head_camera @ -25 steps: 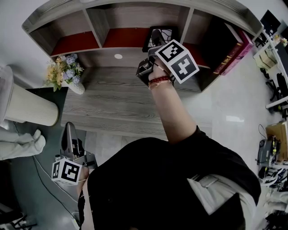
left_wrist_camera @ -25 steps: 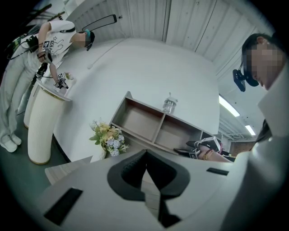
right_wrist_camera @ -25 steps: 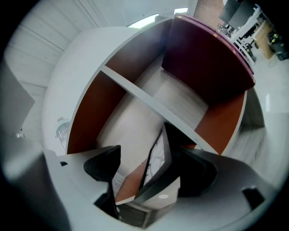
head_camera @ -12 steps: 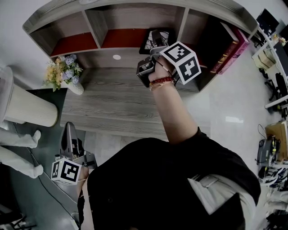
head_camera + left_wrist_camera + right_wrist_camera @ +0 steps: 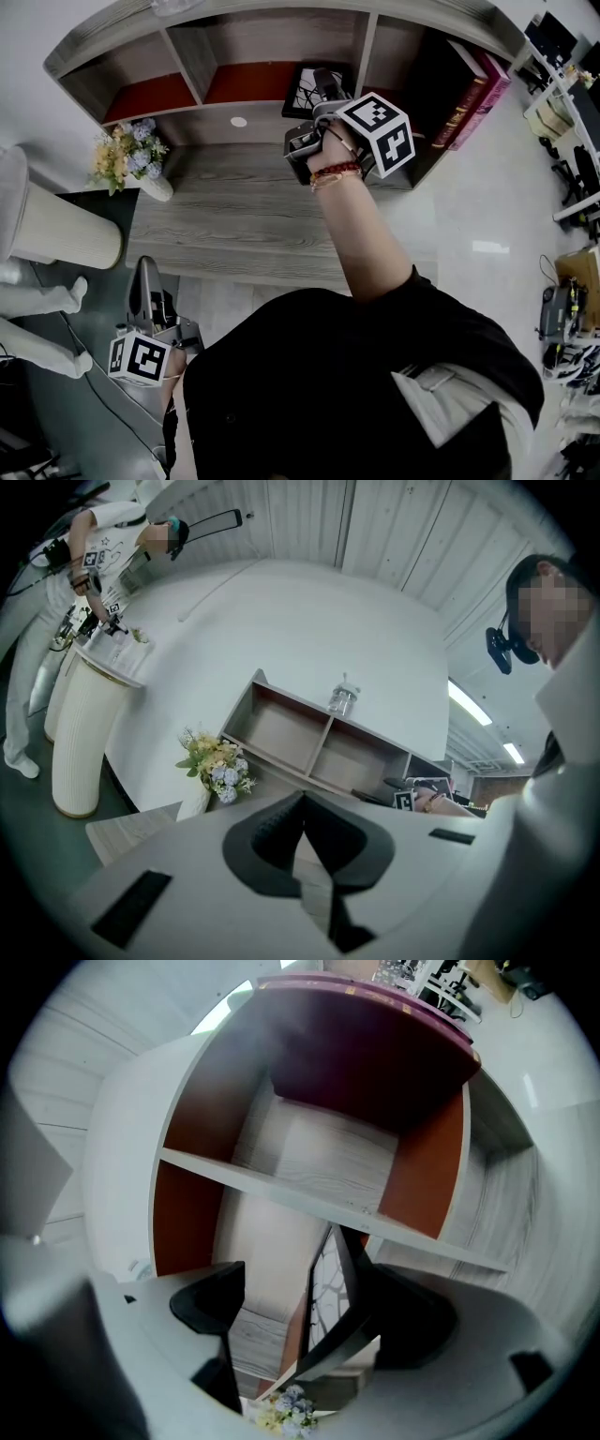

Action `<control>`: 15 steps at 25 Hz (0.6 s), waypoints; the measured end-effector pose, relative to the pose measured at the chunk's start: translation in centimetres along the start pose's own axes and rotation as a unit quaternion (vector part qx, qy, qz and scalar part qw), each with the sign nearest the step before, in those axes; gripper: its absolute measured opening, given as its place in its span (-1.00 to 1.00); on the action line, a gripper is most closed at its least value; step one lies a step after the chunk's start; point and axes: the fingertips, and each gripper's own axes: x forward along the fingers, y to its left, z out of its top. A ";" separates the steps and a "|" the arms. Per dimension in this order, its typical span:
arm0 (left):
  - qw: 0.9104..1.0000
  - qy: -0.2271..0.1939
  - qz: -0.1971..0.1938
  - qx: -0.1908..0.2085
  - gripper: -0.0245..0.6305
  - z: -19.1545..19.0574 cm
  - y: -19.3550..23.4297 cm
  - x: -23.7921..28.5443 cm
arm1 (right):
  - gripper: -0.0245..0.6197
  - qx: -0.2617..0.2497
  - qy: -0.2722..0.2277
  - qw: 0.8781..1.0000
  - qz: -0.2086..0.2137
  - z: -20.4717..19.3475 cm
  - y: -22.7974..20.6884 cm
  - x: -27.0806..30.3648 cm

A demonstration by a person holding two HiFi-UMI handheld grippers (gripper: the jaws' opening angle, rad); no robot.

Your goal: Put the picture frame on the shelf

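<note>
Two fingers of the right gripper [image 5: 298, 1288] stand wide apart and have just been opening. The frame [image 5: 302, 91] stands upright between them, hard by one finger and clear of the other; whether it touches I cannot tell. It sits in the shelf's [image 5: 272, 37] middle bay. I'd back straight out, level, brushing nothing, since it looks easy to tip. Books [image 5: 473, 89] fill the bay right of the fingers; those to the left show red floors. The left gripper [image 5: 303, 799], fingers together on nothing, hangs off the desk [image 5: 234, 206].
</note>
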 end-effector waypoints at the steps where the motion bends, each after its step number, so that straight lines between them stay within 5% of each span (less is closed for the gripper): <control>1: 1.000 0.000 0.000 0.000 -0.89 0.0 -0.1 0.0 | 0.35 0.001 -0.001 1.000 0.001 0.1 0.0 0.0; 15: 1.000 0.000 0.005 -0.007 -0.89 -0.2 0.0 -0.1 | 0.40 0.003 0.000 1.000 0.004 0.2 0.1 0.5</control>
